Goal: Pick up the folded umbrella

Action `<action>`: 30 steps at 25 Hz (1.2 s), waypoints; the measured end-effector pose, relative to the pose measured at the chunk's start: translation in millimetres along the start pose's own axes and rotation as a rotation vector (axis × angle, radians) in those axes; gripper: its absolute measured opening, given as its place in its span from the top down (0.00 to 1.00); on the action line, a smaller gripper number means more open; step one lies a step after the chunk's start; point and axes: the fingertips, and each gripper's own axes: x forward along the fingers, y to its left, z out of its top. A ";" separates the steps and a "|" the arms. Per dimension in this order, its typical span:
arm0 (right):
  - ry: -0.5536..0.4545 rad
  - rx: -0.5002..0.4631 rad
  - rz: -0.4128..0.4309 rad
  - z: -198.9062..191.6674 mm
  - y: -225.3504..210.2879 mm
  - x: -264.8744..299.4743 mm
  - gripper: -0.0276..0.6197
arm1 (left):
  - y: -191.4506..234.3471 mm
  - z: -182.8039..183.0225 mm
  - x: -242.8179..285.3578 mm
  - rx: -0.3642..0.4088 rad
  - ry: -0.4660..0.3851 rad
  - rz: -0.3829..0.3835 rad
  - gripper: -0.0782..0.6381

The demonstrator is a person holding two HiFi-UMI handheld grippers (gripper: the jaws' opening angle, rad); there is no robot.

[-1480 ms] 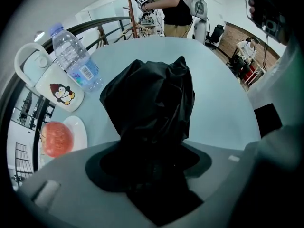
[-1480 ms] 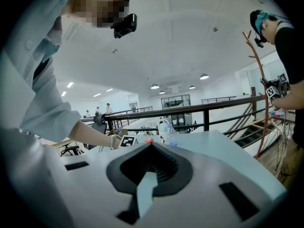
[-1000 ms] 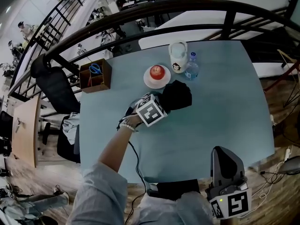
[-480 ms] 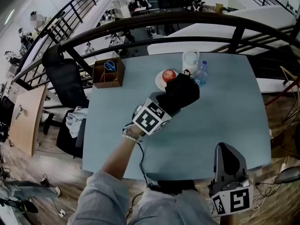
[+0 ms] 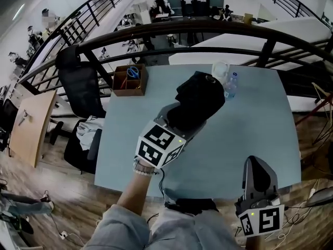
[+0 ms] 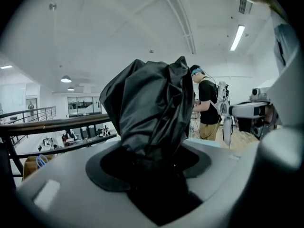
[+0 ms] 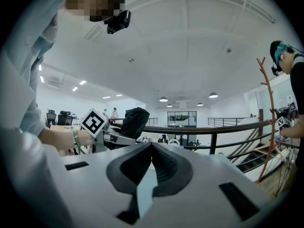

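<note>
jaws of the left gripper (image 5: 183,121) clamped the folded umbrella (image 5: 200,98) low, holding it clear of the bench (image 5: 255,124); the idle right gripper (image 5: 257,170) had its own pressed together on nothing.

1. The umbrella (image 6: 147,103) is black cloth, creased, with a slight sheen.
2. The left gripper (image 6: 151,158) has a smooth, matt grey plastic shell.
3. The table (image 5: 250,124) top is smooth and matt.
4. The box (image 5: 127,91) is brown wood.
5. The bottle (image 5: 231,85) is clear plastic.
6. The railing (image 5: 171,27) is dark, smooth metal.
</note>
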 end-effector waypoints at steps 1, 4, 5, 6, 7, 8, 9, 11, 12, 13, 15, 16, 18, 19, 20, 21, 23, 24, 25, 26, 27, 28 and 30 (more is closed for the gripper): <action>-0.004 -0.002 -0.002 0.5 3.1 -0.8 0.96 | -1.2 6.1 -9.2 0.002 -0.025 0.009 0.50; -0.013 -0.007 -0.009 1.1 12.6 -1.8 0.96 | -8.3 20.1 -35.9 -0.004 -0.096 0.012 0.50; -0.014 -0.007 -0.013 0.9 15.9 -1.9 0.96 | -11.9 23.5 -44.5 -0.005 -0.116 0.007 0.50; -0.015 -0.005 -0.016 0.8 19.7 -2.1 0.96 | -15.8 26.4 -52.9 -0.004 -0.133 0.003 0.50; -0.017 -0.003 -0.018 0.9 24.1 -2.6 0.96 | -19.9 29.0 -61.1 -0.002 -0.147 0.000 0.50; -0.017 -0.001 -0.017 1.1 29.3 -3.2 0.96 | -23.9 31.4 -68.9 -0.001 -0.160 -0.002 0.50; -0.017 -0.002 -0.013 1.2 34.8 -3.9 0.96 | -27.8 33.7 -76.3 -0.002 -0.174 -0.004 0.50; -0.013 -0.007 0.002 0.5 45.6 -5.3 0.96 | -35.5 37.5 -89.8 -0.010 -0.203 -0.008 0.50; -0.012 -0.008 0.010 0.1 50.2 -6.0 0.96 | -39.3 39.2 -96.0 -0.016 -0.218 -0.010 0.50; -0.013 -0.008 0.017 0.1 53.9 -6.9 0.96 | -43.1 40.8 -101.9 -0.023 -0.232 -0.013 0.50; -0.021 -0.008 0.027 1.8 58.8 -9.2 0.96 | -50.6 43.0 -112.8 -0.035 -0.252 -0.009 0.50; -0.026 -0.008 0.030 3.4 59.9 -10.8 0.96 | -54.4 43.5 -117.7 -0.039 -0.257 -0.002 0.50; -0.039 -0.010 0.036 6.7 60.4 -14.4 0.96 | -62.9 43.0 -126.8 -0.042 -0.259 0.013 0.50; -0.047 -0.012 0.040 8.0 60.1 -16.2 0.96 | -67.1 42.6 -131.2 -0.045 -0.261 0.020 0.50; -0.055 -0.014 0.046 9.2 59.7 -18.2 0.96 | -71.2 42.6 -135.7 -0.050 -0.264 0.027 0.50; -0.062 -0.015 0.051 10.2 59.2 -20.9 0.96 | -75.5 43.0 -140.2 -0.057 -0.271 0.035 0.50; -0.075 -0.018 0.063 12.1 57.3 -28.7 0.96 | -85.5 45.3 -148.5 -0.069 -0.286 0.053 0.50; -0.080 -0.018 0.070 12.9 56.1 -33.9 0.96 | -91.0 46.8 -152.1 -0.072 -0.292 0.064 0.50; -0.083 -0.019 0.076 13.5 54.8 -39.7 0.96 | -96.8 48.2 -155.3 -0.073 -0.297 0.075 0.50; -0.085 -0.021 0.082 13.8 53.5 -45.9 0.96 | -102.9 49.5 -158.4 -0.074 -0.300 0.087 0.50; -0.087 -0.023 0.088 13.9 52.1 -52.4 0.96 | -109.3 50.6 -161.6 -0.076 -0.303 0.098 0.50; -0.089 -0.025 0.093 13.9 50.8 -59.0 0.96 | -115.8 51.7 -165.1 -0.076 -0.308 0.109 0.50; -0.096 -0.026 0.101 13.4 48.1 -72.7 0.96 | -129.4 54.1 -172.3 -0.078 -0.321 0.131 0.50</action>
